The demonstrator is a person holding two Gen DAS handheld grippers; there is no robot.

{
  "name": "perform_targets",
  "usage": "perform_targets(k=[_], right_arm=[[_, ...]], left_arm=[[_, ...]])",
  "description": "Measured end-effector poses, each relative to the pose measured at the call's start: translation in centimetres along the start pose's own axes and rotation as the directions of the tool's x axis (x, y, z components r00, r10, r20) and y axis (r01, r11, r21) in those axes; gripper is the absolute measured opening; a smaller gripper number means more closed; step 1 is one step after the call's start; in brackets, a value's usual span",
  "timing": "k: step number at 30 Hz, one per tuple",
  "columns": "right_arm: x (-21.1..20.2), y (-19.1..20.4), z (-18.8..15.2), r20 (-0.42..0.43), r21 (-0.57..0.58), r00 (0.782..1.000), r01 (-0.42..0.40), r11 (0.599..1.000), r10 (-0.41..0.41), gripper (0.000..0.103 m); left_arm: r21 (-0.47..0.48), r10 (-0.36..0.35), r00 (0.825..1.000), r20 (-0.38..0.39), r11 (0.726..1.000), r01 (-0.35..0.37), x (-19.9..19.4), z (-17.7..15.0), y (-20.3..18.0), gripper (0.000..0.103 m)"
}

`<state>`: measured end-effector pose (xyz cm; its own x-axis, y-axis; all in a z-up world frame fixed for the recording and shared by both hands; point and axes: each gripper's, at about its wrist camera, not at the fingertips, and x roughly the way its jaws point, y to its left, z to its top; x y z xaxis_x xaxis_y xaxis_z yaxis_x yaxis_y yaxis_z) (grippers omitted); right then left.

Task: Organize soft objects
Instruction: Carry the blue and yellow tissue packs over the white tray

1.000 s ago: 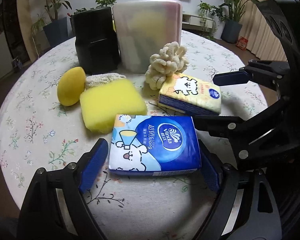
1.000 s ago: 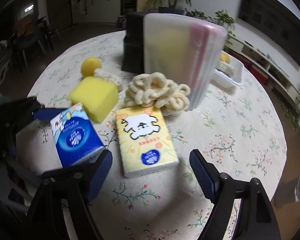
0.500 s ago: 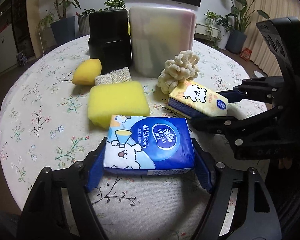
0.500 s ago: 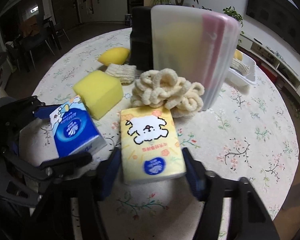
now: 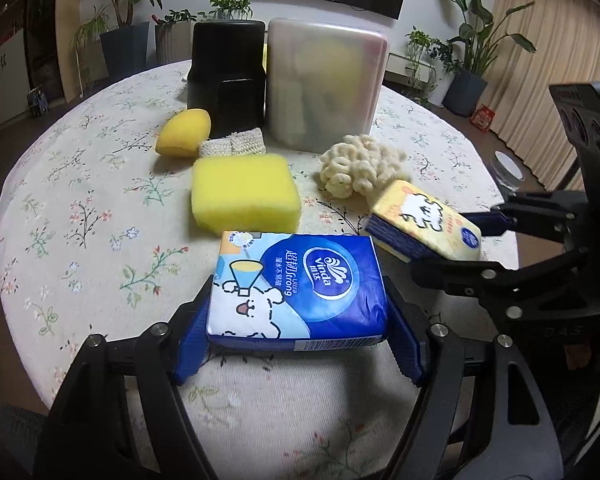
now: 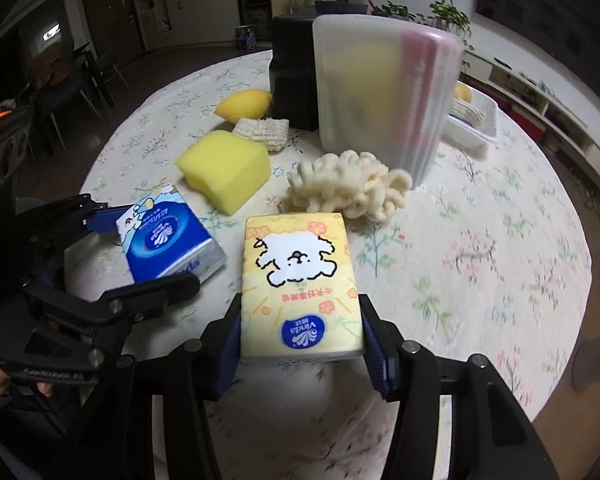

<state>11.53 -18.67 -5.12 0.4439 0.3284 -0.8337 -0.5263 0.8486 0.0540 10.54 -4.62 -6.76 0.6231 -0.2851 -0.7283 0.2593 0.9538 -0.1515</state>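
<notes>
My left gripper (image 5: 298, 330) clamps the blue tissue pack (image 5: 300, 292) low-centre, long axis crosswise between the pads, while my right gripper (image 6: 302, 342) pinches the yellow tissue pack (image 6: 298, 280) lengthwise ahead, the frosted bin (image 6: 384, 88) beyond at upper centre.

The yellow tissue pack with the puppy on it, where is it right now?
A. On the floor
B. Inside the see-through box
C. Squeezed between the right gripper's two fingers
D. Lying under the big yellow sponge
C: the yellow tissue pack sits with the right gripper shut on its two long sides, its far end tipped up off the table.
</notes>
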Motion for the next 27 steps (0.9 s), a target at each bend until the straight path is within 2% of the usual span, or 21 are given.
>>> perform_targets(k=[13, 19, 24, 27], right_arm=[[-3.3, -0.1, -3.5, -0.008, 0.118, 1.000, -0.017, 0.993, 0.018, 0.055], [-5.2, -1.9, -4.7, -0.006, 0.189, 1.000, 0.001, 0.982, 0.000, 0.055], [-6.9, -4.1, -5.1, -0.002, 0.233, 0.999, 0.041, 0.972, -0.042, 0.055], [-7.9, -6.1, -4.8, 0.002, 0.256, 0.996, 0.086, 0.963, -0.090, 0.055]], left_arm=[[-0.034, -0.009, 1.000, -0.015, 0.999, 0.009, -2.1, -0.7, 1.6, 0.073], [-0.084, 0.004, 1.000, -0.026, 0.996, -0.006, -3.6, -0.7, 4.2, 0.073], [-0.129, 0.034, 0.999, -0.004, 0.991, -0.034, -5.5, 0.6, 7.4, 0.073], [-0.141, 0.072, 0.997, 0.040, 0.988, -0.066, -7.1, 2.8, 9.6, 0.073]])
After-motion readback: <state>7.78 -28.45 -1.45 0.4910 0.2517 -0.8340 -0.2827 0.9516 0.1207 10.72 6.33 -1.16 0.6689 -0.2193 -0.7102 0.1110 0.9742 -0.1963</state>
